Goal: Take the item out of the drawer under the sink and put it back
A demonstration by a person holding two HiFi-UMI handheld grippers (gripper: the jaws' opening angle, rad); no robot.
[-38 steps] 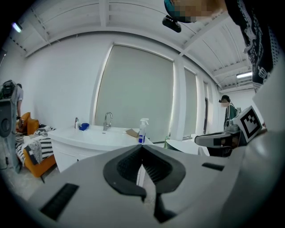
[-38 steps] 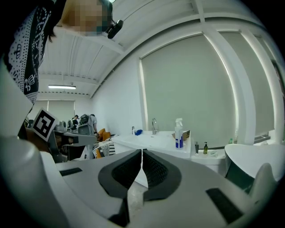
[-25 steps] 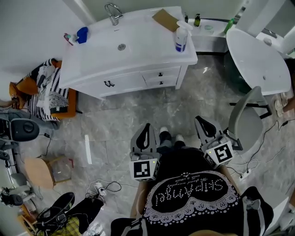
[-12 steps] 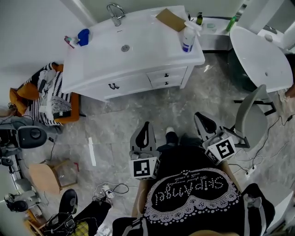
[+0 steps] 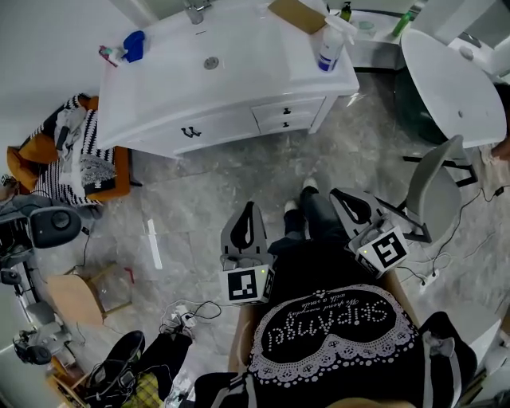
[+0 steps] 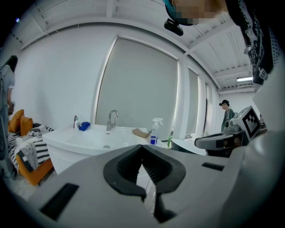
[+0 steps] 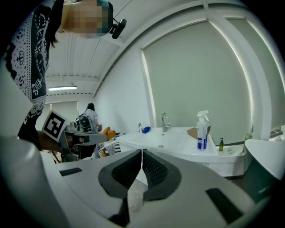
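The white sink cabinet (image 5: 239, 89) stands against the far wall. Its wide drawer (image 5: 191, 131) under the basin and the two small drawers (image 5: 275, 109) to the right of that one are all closed. The item to be taken out shows in no view.

On the cabinet's bench (image 5: 307, 76) a tap (image 5: 194, 9) rises behind the basin. A spray bottle (image 5: 328, 49) stands upright near the right end, with a piece of cardboard (image 5: 296, 14) lying behind it. A blue object (image 5: 134, 45) sits at the back left corner.

Just left of the cabinet is an orange seat heaped with striped cloth (image 5: 76, 151). To the cabinet's front right stands a grey chair (image 5: 434, 187).

Well in front of the cabinet, over the grey marbled floor (image 5: 199, 207), the person holds both tools pointing towards it. The left tool (image 5: 248, 207) is clenched, its pads meeting at the tips with nothing between them. The right tool (image 5: 339, 195) is clenched too and grasps nothing.
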